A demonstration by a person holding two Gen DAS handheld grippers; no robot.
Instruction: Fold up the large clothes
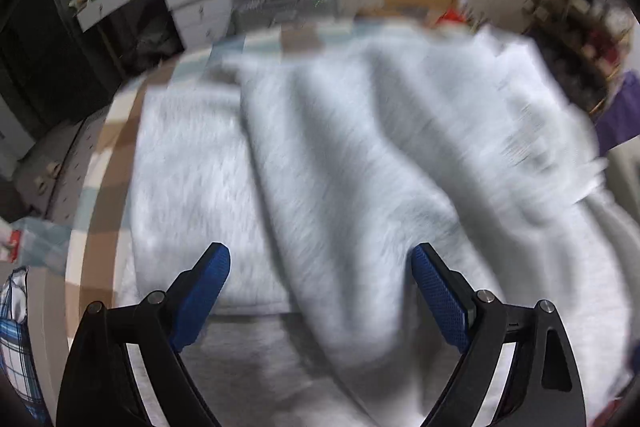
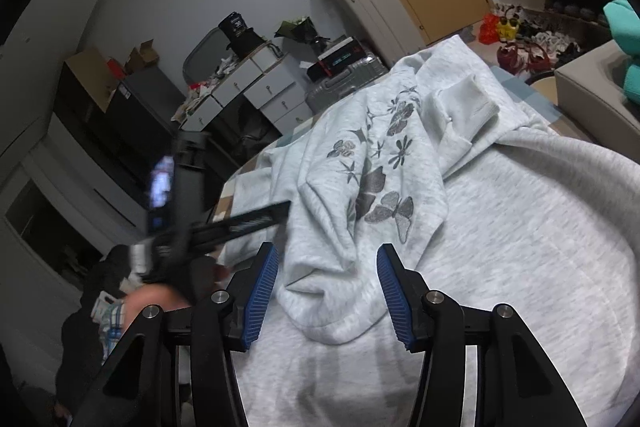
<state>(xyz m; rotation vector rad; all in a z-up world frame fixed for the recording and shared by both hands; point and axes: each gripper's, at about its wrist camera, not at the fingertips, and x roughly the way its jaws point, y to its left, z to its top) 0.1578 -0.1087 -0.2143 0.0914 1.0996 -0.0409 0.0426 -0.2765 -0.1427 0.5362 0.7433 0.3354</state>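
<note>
A: Biggest first. What covers the worktop?

B: A pale grey sweatshirt (image 2: 500,227), spread over most of a checked cloth (image 1: 100,155) on the worktop. One part is folded over the body, butterfly print (image 2: 384,187) facing up, with a ribbed cuff (image 2: 468,103) lying near the top. In my left wrist view the sweatshirt (image 1: 340,147) is blurred; I only make out long folds.

A: Left gripper?

B: Left gripper (image 1: 320,291) hangs over the near edge of the fabric, jaws spread wide, nothing between the blue pads (image 1: 204,291). From the right wrist view I see it (image 2: 280,211) at the sweatshirt's left edge, smeared by motion; whether it touches the fabric, I can't tell.

A: Right?

B: Right gripper (image 2: 328,287) is spread too, pads (image 2: 262,291) apart. A rounded fold of the sweatshirt sits in the gap; contact with the pads I can't judge.

A: Smaller things?

B: White drawers (image 2: 256,87) and a suitcase (image 2: 344,75) beyond the worktop.
</note>
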